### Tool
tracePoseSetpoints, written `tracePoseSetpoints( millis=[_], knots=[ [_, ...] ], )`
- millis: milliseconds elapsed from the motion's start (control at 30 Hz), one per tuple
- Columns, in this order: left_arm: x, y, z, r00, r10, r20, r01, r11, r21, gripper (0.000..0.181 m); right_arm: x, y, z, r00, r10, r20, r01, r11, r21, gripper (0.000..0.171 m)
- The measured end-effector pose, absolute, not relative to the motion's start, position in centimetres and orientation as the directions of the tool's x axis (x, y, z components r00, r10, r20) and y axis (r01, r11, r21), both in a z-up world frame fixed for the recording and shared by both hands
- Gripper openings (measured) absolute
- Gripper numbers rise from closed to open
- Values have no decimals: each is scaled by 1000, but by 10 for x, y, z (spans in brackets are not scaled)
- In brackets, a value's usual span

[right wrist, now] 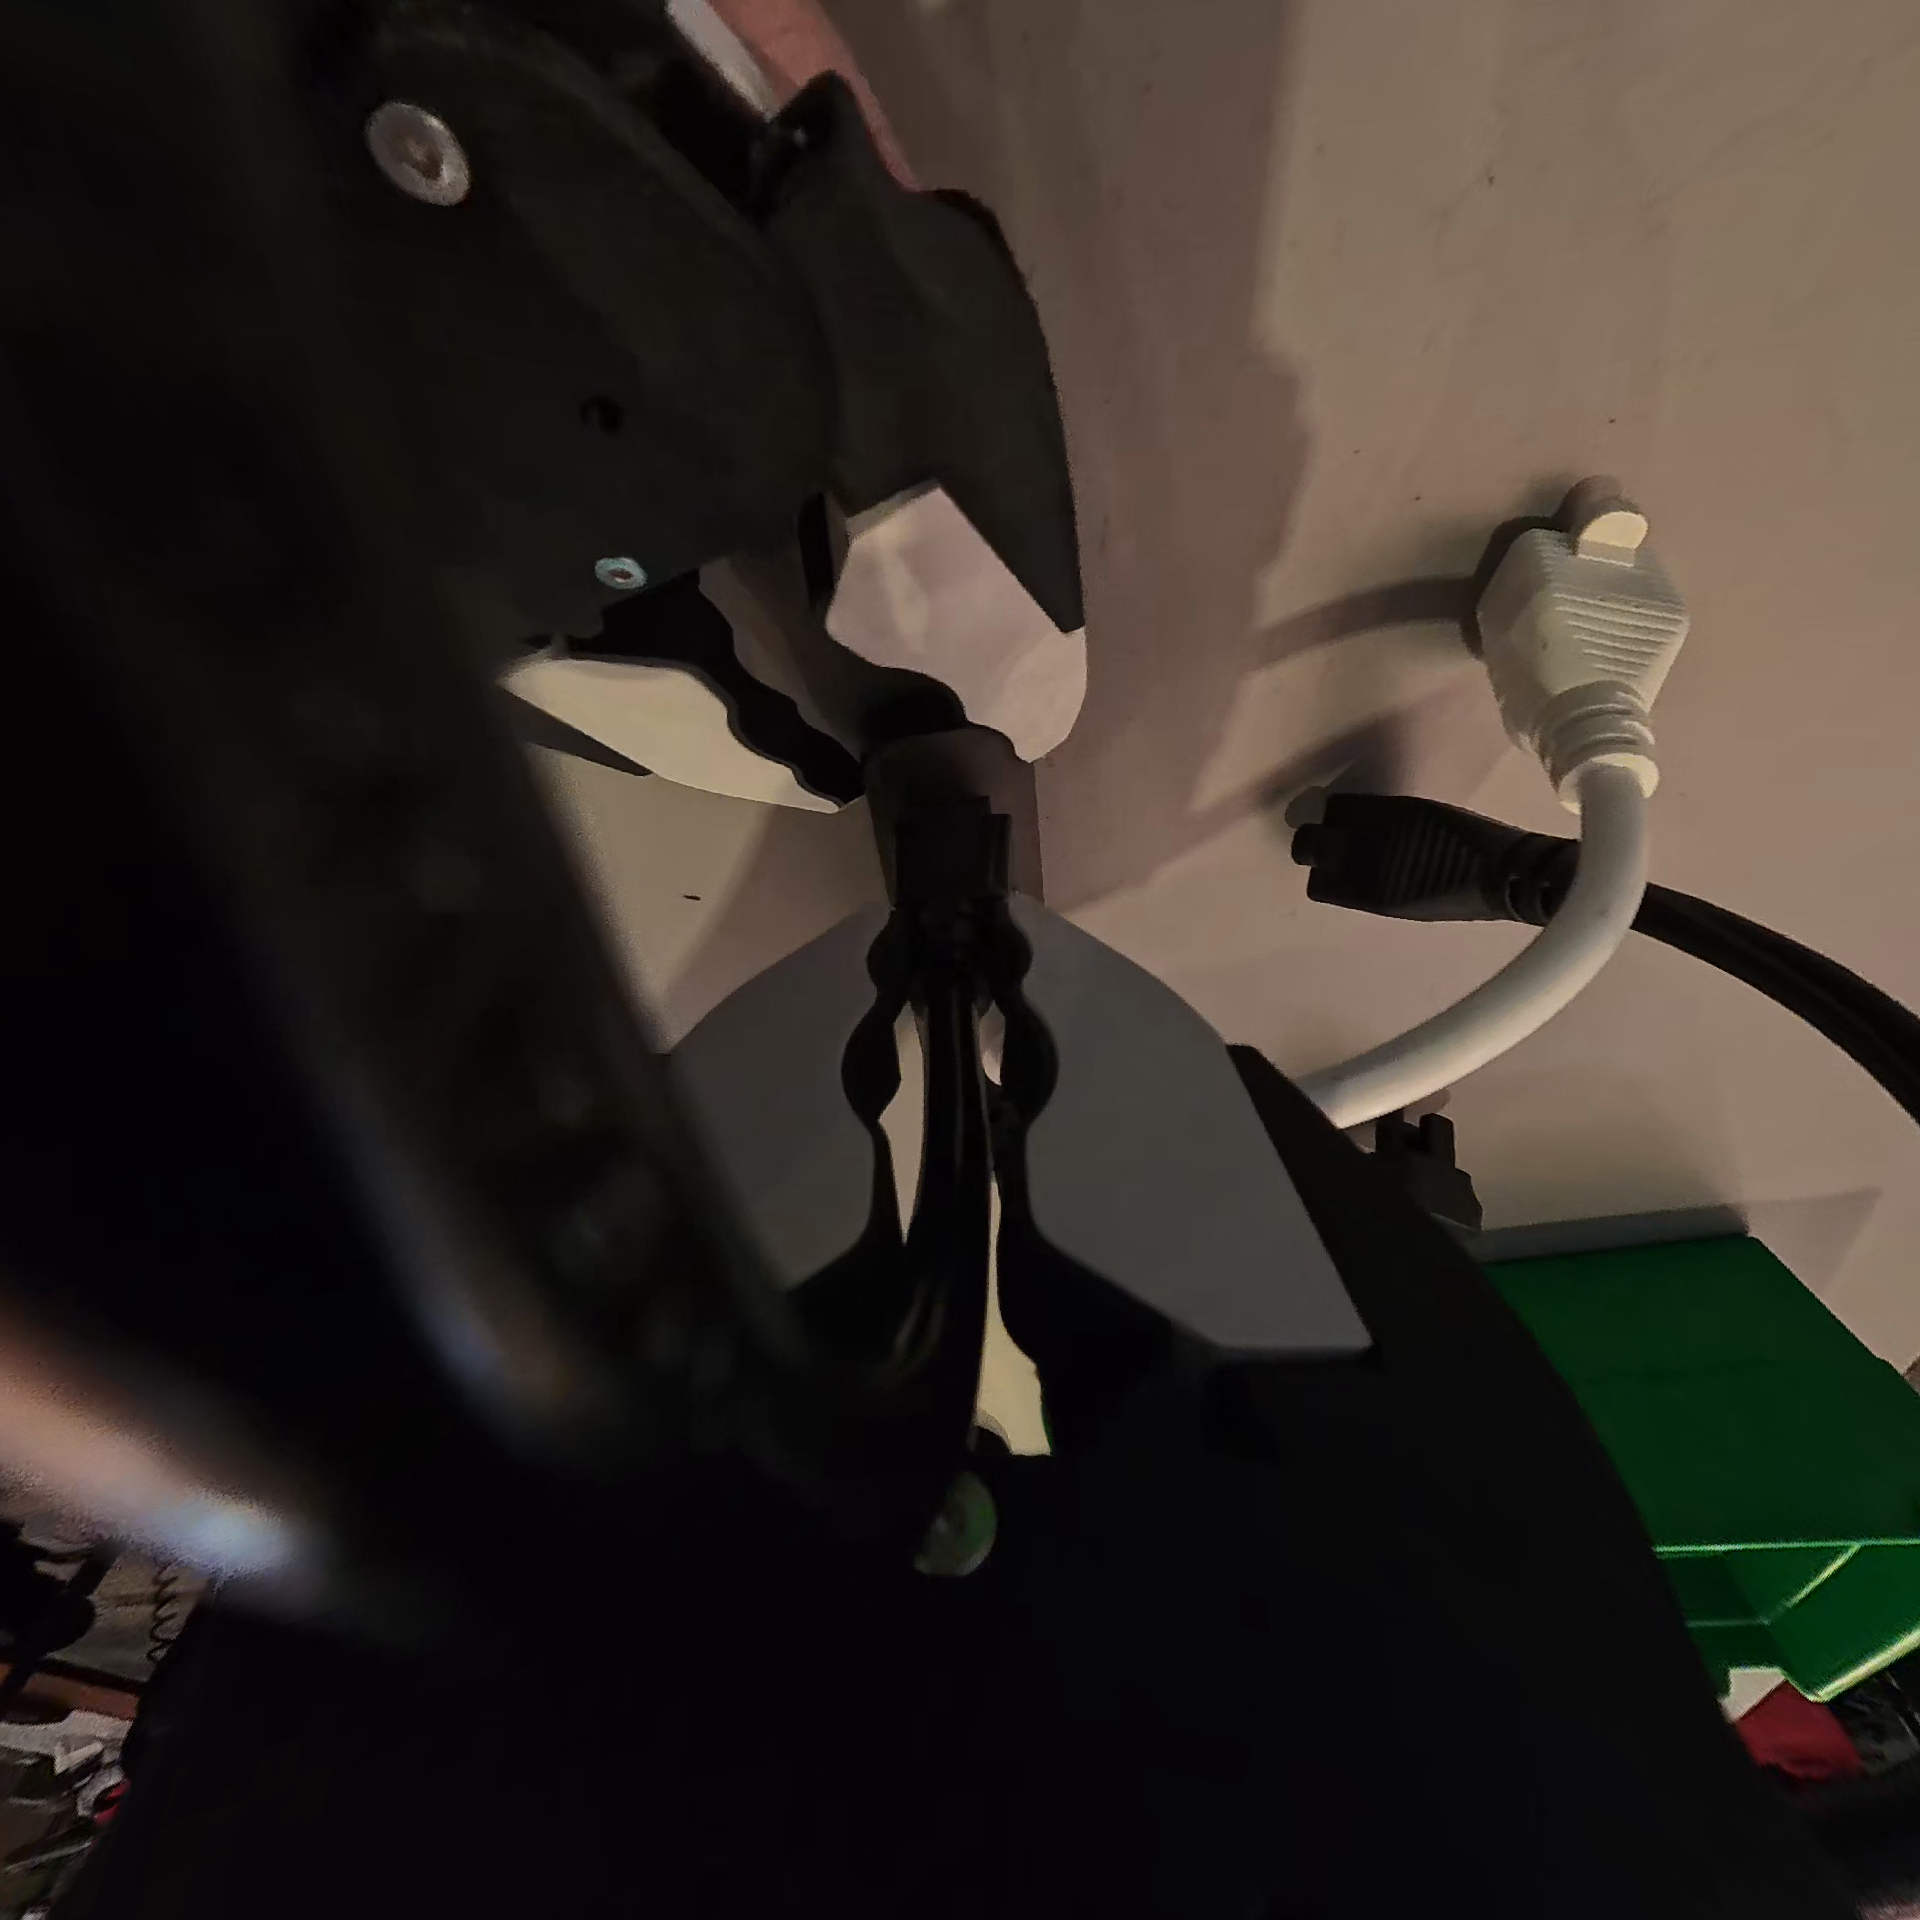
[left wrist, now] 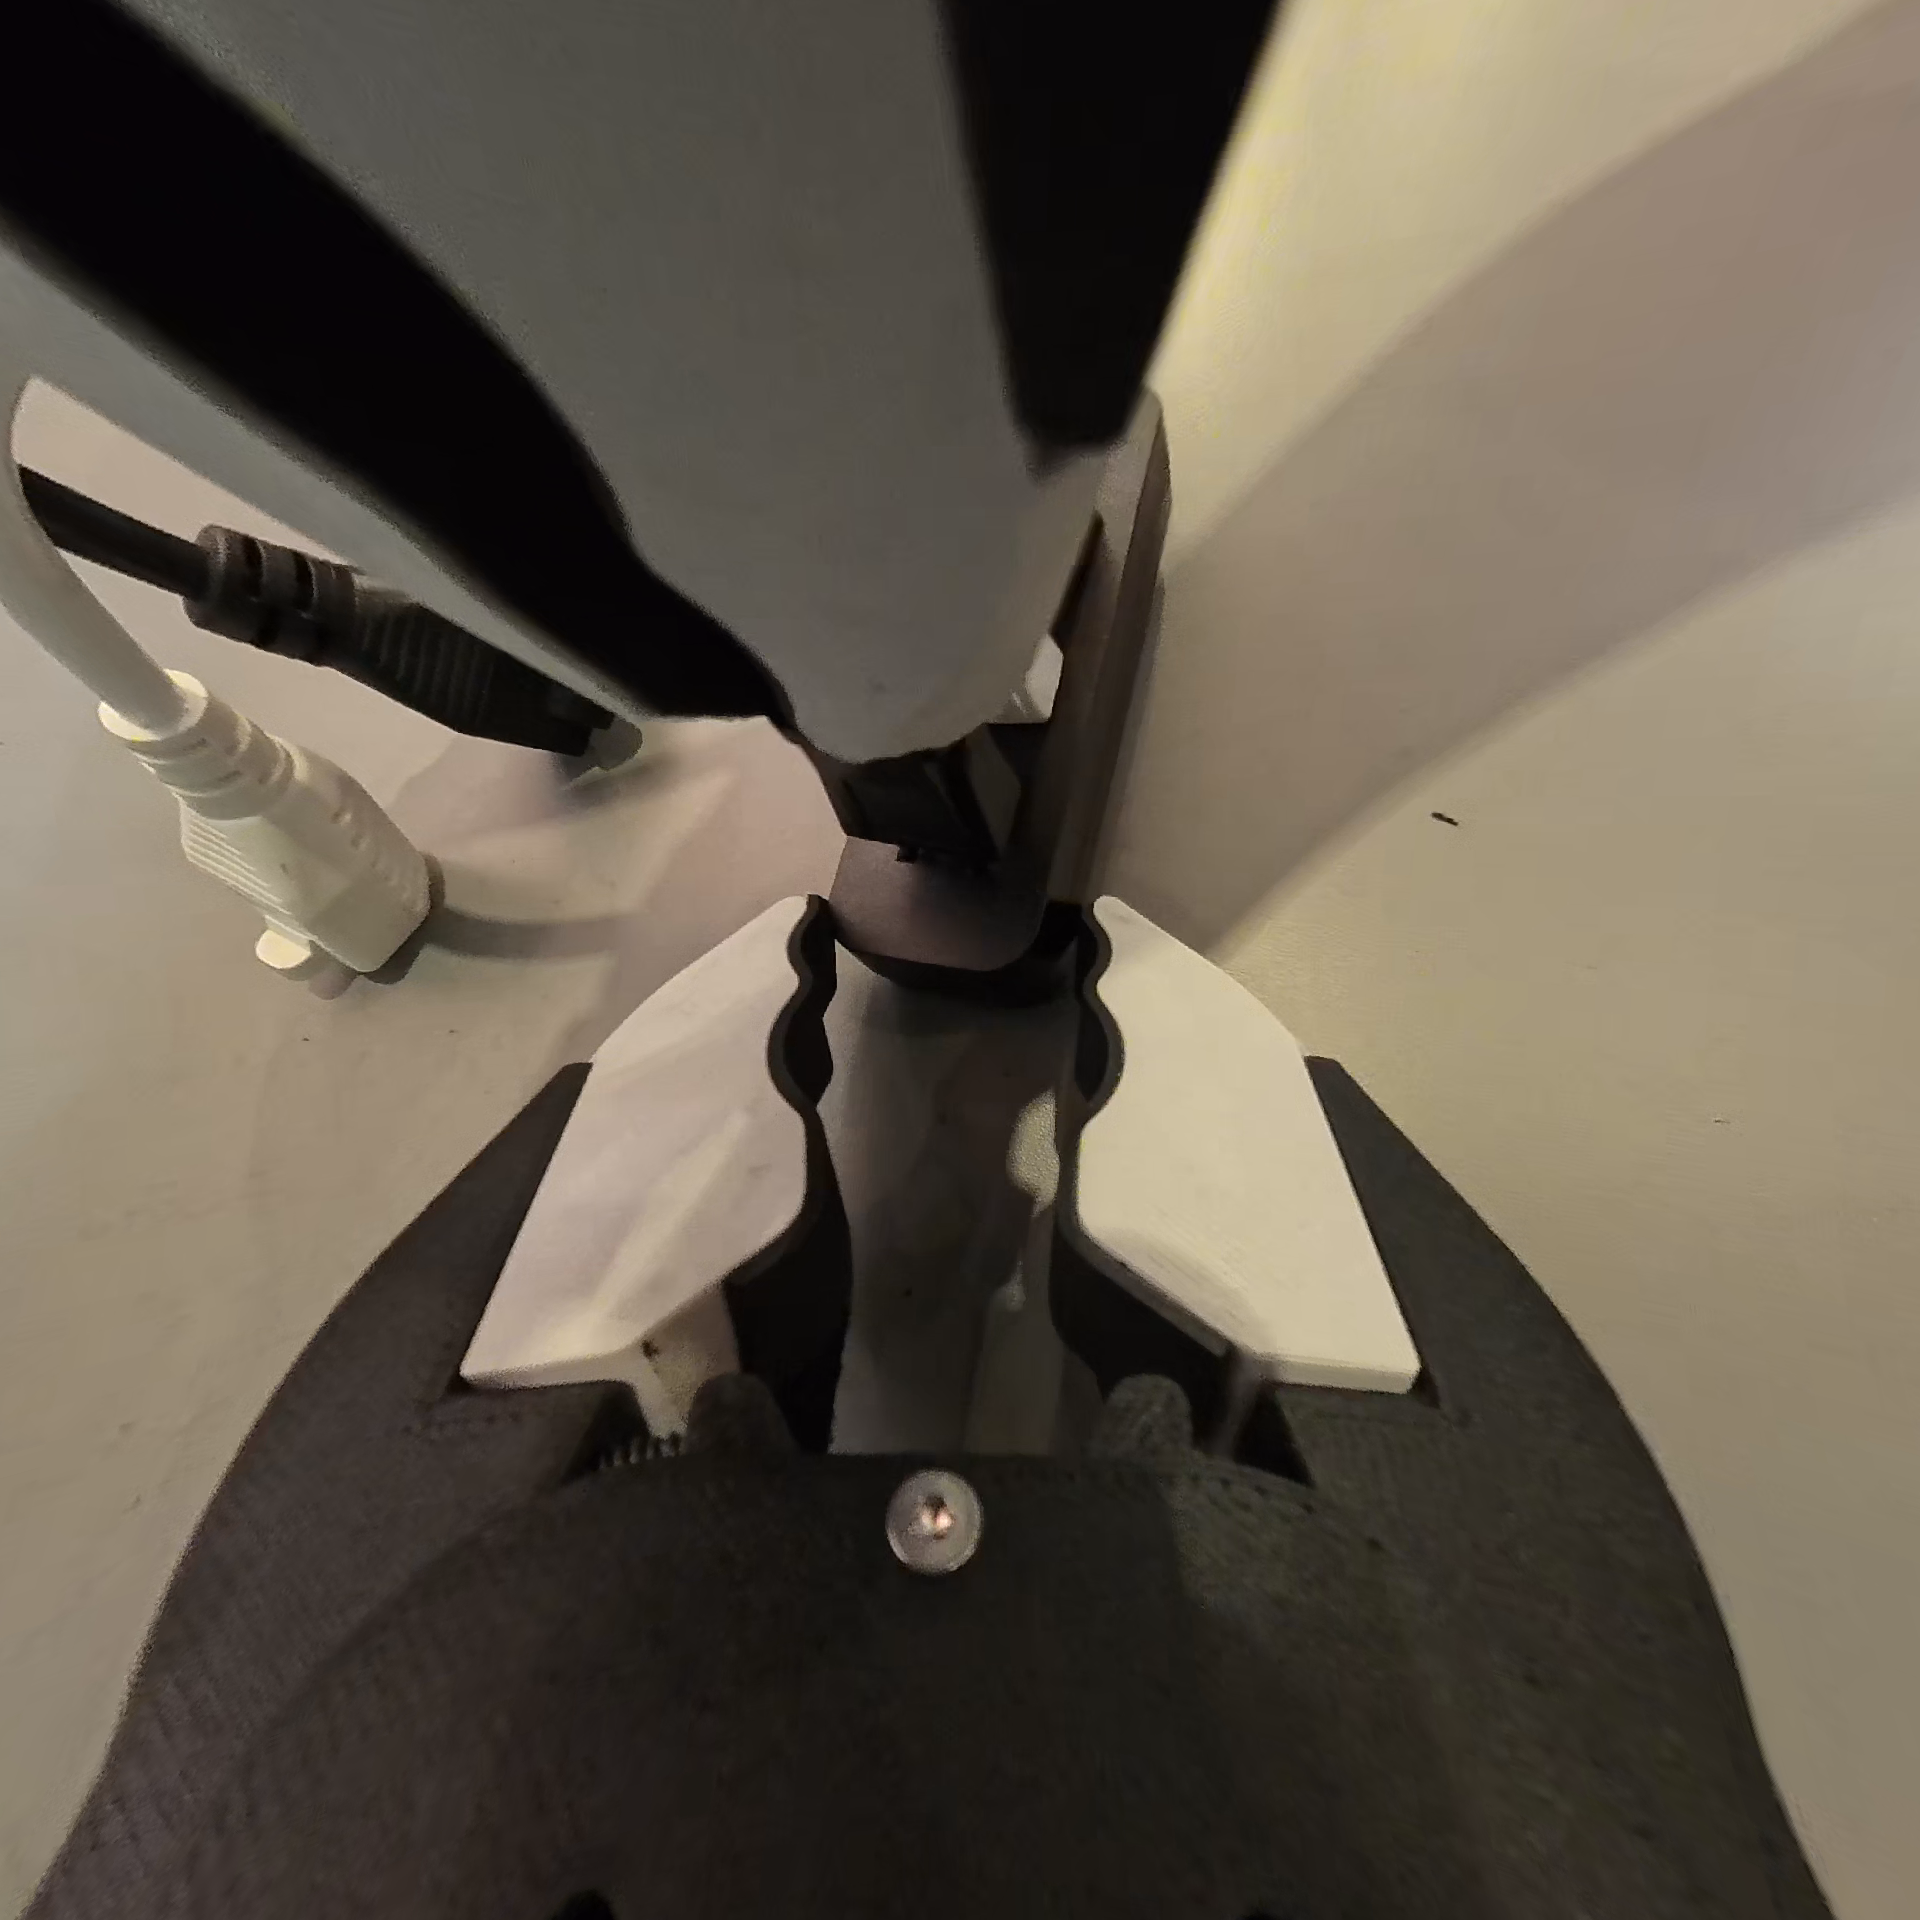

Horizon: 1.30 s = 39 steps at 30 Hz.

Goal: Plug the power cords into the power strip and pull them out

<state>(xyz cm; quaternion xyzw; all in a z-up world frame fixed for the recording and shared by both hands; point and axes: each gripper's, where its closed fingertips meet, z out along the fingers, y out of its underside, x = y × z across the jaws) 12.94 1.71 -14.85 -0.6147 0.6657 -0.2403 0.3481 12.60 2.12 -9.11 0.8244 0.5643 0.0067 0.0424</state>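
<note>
Left gripper (left wrist: 951, 956) fingers clamped on a dark adapter block (left wrist: 925, 920) at frame centre. Right gripper (right wrist: 951, 961) fingers closed on a black plug (right wrist: 945, 842) meeting that block. White plug (left wrist: 301, 831) and second black plug (left wrist: 416, 655) lying loose at left on pale table (left wrist: 208, 1143).

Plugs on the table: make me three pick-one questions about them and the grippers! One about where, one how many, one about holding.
1. In the left wrist view, the white plug lies where?
A) left of the left gripper
B) right of it
C) between its jaws
2. How many loose plugs lie on the table?
A) one
B) two
C) four
3. The right gripper is:
A) open, empty
B) shut on a black cord
C) shut on the white plug
Answers: 1 A, it lies far left. 2 B, one white, one black plug. 3 B, jaws pinch the cord.
</note>
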Motion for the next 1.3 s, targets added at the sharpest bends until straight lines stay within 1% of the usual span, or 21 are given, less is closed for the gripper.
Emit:
tracePoseSetpoints(
  millis=[167, 600, 667, 767, 833, 1067, 1233, 1300],
  knots=[
    [129, 16, -144, -3, -966, -260, -634, 203, -746, 41, 127, 21, -92, 365, 930, -40, 929, -360, 90, 17],
    [128, 14, -140, 10, -950, -312, -607, 242, -757, 38, 126, 19, -93, 327, 945, 0, 941, -326, 95, 16],
    [129, 14, -141, 11, -954, -298, -610, 230, -758, 39, 126, 19, -93, 320, 947, 2, 943, -319, 92, 16],
    [135, 15, -145, 10, -977, -213, -634, 159, -757, 49, 126, 19, -93, 320, 947, -4, 945, -318, 81, 16],
    [138, 14, -146, -9, -981, -196, -635, 157, -757, 44, 127, 19, -93, 330, 944, -13, 942, -328, 72, 16],
    [138, 12, -146, -31, -975, -218, -627, 189, -756, 43, 127, 16, -92, 357, 933, -49, 933, -354, 72, 17],
    [138, 11, -145, -30, -973, -227, -626, 196, -755, 43, 126, 11, -89, 382, 919, -97, 923, -375, 88, 25],
    [137, 11, -146, -25, -976, -215, -632, 182, -753, 43, 127, 16, -86, 358, 932, -66, 933, -352, 77, 24]
  ],
)
